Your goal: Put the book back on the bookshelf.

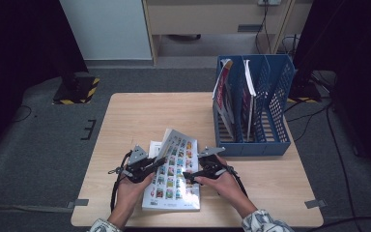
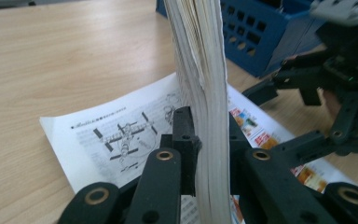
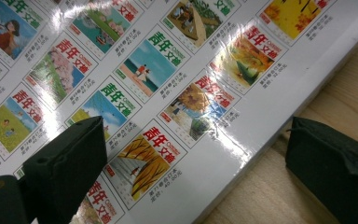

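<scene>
A thick magazine with a glossy cover of small colourful pictures lies near the table's front edge. My left gripper is shut on the magazine's left edge, and that side is raised off the table. In the left gripper view, the sheaf of pages stands upright between my jaws, above a printed page with a line drawing. My right gripper is open at the magazine's right side. In the right gripper view one jaw hovers over the cover and the other over bare wood; the right gripper holds nothing.
A blue slotted file rack stands at the table's back right, holding two or three upright magazines. The wooden table stretches bare to the left and behind. Its front edge is close to the person's hands.
</scene>
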The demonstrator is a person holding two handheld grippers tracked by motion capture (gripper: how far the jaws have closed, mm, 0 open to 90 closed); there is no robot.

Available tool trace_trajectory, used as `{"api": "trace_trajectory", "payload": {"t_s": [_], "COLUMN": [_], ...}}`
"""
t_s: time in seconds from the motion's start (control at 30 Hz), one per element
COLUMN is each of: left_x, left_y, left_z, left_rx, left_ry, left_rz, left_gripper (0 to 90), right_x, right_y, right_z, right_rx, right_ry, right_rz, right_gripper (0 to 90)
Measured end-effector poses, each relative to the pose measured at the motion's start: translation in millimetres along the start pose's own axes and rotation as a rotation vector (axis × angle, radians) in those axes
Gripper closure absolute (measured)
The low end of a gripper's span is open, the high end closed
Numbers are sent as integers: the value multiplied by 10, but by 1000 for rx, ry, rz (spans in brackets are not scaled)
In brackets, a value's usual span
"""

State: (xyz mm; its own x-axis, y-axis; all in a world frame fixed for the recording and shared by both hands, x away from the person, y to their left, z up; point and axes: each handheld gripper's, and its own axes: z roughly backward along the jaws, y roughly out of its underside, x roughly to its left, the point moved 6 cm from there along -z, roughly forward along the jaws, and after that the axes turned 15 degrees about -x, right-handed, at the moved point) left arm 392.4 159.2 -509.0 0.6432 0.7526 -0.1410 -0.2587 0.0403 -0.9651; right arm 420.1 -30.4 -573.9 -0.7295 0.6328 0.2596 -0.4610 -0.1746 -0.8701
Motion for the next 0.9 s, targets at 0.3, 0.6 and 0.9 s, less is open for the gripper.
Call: {"api": "trace_trajectory", "payload": {"t_s": [0.3,0.6,0.9], "left_x": [30,3,75], "left_y": [-78,-171,-164], "left_z": [68,107,117], "left_rx": [-61,-107,-126], "left_ry": [24,43,30], "left_rz": [47,75,133], "left_gripper": [811,811,809], "right_x": [61,85,171], "right_y": [4,-1,-9], "right_z": [-19,-20,-58], "right_rx": [9,9,14], "right_ry": [-49,-78,-134], "right_rz": [0,-38,-81], "right_gripper": [51,55,71]}}
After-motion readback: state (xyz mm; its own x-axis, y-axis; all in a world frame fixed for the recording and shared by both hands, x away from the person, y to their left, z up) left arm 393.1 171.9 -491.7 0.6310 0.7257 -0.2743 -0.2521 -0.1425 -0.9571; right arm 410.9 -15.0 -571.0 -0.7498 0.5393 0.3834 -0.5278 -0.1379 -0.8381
